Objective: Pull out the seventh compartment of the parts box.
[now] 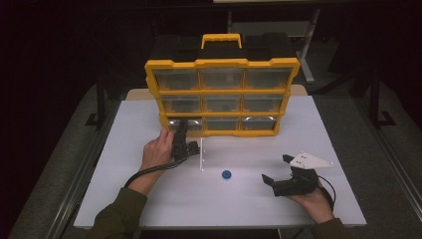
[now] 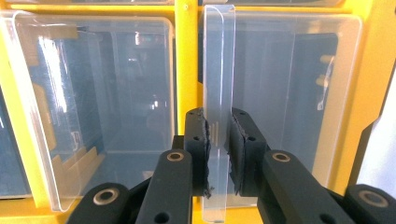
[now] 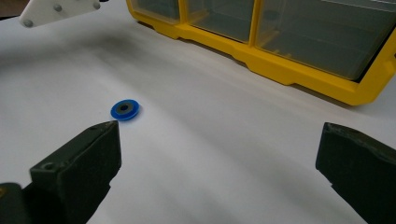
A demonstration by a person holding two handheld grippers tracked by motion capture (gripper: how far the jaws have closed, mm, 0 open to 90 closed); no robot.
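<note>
Left gripper (image 2: pixel 217 154) pinching clear drawer tab (image 2: pixel 218 93), bottom-left drawer (image 1: pixel 185 124) of yellow organizer (image 1: pixel 222 97). Tab's long axis runs straight away from jaws in left gripper view, drawer dead ahead; likely next move is pull straight back toward person. Right gripper (image 1: pixel 274 171) spread wide, holding nothing, resting on table (image 1: pixel 149 199) at right. Blue disc (image 1: pixel 227 174) on table between hands, nearer right gripper, ahead-left of its jaws in right gripper view.
</note>
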